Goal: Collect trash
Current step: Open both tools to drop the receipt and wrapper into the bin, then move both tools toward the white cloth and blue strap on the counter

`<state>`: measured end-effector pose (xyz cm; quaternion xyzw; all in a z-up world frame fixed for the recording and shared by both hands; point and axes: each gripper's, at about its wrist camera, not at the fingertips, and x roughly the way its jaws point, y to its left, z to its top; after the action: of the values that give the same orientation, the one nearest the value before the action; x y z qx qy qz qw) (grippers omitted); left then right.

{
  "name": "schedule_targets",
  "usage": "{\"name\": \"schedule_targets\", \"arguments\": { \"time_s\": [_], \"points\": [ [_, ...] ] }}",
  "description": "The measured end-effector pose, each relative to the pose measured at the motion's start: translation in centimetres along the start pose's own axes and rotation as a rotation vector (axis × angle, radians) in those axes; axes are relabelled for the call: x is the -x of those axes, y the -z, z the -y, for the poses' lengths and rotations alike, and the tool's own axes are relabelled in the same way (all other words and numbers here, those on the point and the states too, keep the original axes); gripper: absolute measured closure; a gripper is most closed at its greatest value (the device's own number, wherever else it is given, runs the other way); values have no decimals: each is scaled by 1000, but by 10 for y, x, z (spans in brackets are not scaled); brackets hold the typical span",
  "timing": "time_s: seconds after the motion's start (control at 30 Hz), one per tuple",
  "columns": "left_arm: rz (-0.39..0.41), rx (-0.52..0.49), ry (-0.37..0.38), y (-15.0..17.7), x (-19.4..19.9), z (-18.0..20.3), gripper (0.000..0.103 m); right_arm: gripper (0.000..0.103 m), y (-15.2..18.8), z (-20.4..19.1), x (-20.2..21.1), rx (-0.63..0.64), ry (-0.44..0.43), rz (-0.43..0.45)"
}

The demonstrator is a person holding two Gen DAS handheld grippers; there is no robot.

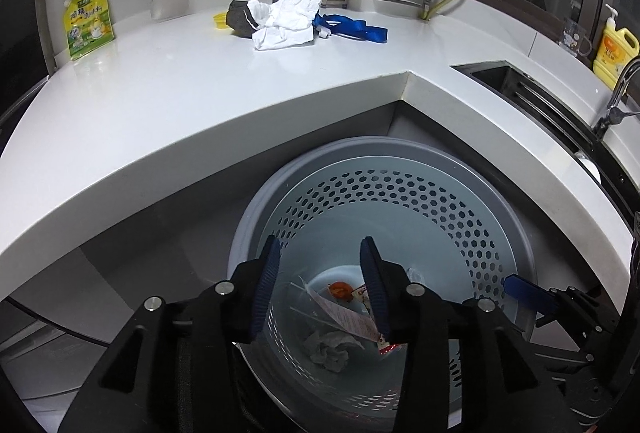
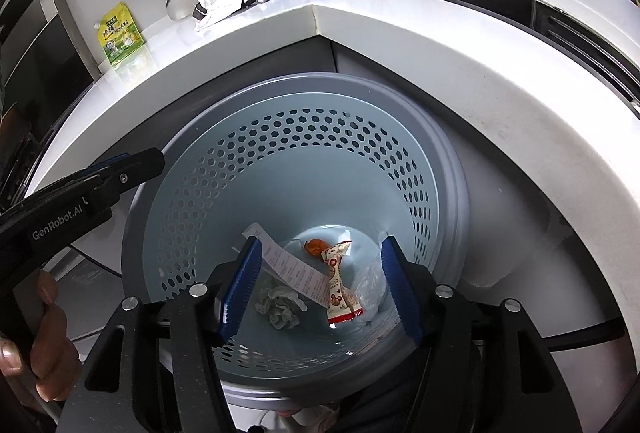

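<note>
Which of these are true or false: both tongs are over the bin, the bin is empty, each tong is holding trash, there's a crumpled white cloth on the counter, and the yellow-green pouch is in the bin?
1. Both tongs, the left tongs and the right tongs, are over the bin. True.
2. The bin is empty. False: a receipt, a snack wrapper and a crumpled tissue lie at its bottom.
3. Each tong holds trash. False: both stand open with nothing gripped.
4. A crumpled white cloth lies on the counter. True.
5. The yellow-green pouch is in the bin. False: it stands on the counter.
</note>
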<state>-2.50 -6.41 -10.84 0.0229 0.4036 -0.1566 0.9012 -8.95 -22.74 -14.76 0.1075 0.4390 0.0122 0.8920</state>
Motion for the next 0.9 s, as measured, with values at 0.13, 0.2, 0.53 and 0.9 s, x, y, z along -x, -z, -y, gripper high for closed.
{"name": "schedule_targets", "arguments": {
  "time_s": [0.13,0.2,0.53,0.9],
  "points": [
    [5,5,5,0,2,-1,56,43,0,0,2,0,-1,8],
    [9,8,4,0,4,-2,56,43,0,1,3,-2,-2,11],
    [28,31,-7,-4,14,-17,37,39,-4,-7,14,12,-9,38],
    [126,62,-58,-28,37,-38,8,34,-33,-20,30,68,-13,107]
  ]
}}
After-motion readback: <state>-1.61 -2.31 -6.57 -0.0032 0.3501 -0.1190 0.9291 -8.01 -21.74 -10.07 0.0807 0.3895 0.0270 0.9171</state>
